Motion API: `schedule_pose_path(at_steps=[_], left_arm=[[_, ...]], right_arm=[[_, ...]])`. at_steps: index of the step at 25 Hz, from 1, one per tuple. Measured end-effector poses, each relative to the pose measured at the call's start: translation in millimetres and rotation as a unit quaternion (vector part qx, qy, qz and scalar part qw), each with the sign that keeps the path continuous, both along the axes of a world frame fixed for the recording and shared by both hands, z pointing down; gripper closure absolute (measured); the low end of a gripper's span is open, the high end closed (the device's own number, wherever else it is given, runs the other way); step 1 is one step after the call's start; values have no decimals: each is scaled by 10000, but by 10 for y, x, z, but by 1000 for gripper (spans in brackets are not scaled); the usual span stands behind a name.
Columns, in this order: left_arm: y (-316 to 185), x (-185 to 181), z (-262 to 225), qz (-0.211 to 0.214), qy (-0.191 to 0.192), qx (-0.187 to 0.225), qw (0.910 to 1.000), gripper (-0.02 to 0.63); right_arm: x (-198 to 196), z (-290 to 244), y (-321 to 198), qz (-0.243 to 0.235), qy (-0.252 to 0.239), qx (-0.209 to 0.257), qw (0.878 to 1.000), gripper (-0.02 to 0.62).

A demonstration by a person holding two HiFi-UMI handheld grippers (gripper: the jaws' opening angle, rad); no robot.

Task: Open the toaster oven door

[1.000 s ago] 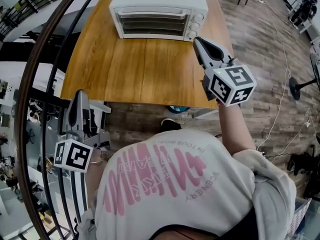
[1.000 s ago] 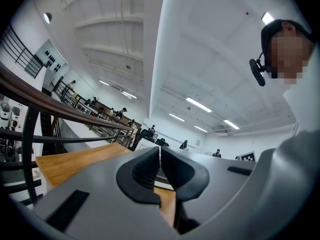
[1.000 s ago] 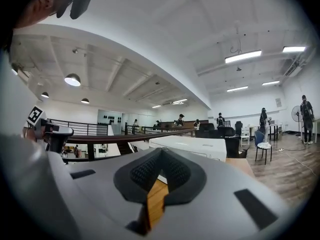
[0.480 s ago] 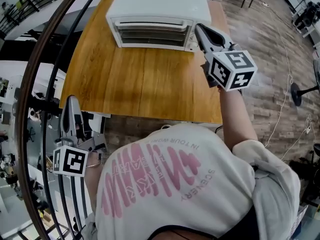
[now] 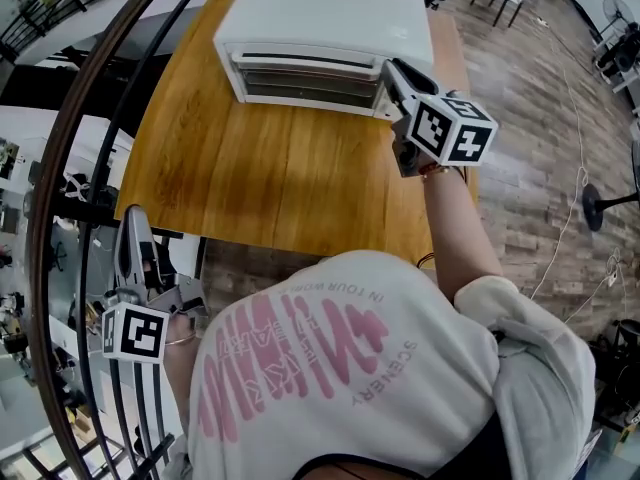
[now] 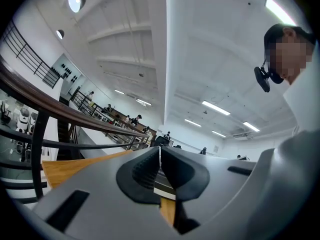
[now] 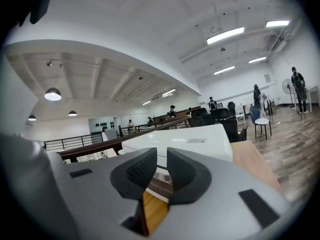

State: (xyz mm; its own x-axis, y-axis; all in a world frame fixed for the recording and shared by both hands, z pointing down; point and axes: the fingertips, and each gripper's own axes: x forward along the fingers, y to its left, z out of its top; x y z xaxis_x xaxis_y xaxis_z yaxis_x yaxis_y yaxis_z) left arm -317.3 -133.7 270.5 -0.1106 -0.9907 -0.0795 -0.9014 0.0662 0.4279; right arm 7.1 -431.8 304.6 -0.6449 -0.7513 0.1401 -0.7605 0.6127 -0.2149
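As the right gripper (image 5: 390, 70) reached the toaster oven (image 5: 325, 23) at its 3 o'clock corner, empty jaws opening, the left gripper (image 5: 131, 226), jaws pressed together, hung beyond the table (image 5: 270, 178) edge.

Left hand-held gripper (image 6: 160, 168): jaws together, empty, held low beside the body.
Right hand-held gripper (image 7: 161, 168): arm stretched forward, jaws opening, narrow gap, nothing between.

A wooden table (image 5: 270, 173) carries one thing: a white toaster oven (image 5: 322, 30) at its far edge, door closed.
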Motion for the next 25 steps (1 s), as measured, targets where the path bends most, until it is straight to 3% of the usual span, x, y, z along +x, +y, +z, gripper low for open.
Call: schedule_pose_path(at_steps=[4, 9, 13, 25], left_arm=[[23, -14, 4, -55, -26, -50, 10000, 581], [80, -64, 50, -144, 12, -116, 9998, 581], [124, -88, 50, -188, 9, -129, 9997, 581], [194, -110, 38, -225, 22, -154, 9996, 581]], right_arm=[[49, 134, -102, 277, -535, -566, 9966, 511], [15, 312, -180, 425, -1384, -1348, 9802, 476], [13, 430, -234, 557, -1690, -1667, 9698, 443], [-50, 585, -338, 721, -2557, -2361, 9347, 446]])
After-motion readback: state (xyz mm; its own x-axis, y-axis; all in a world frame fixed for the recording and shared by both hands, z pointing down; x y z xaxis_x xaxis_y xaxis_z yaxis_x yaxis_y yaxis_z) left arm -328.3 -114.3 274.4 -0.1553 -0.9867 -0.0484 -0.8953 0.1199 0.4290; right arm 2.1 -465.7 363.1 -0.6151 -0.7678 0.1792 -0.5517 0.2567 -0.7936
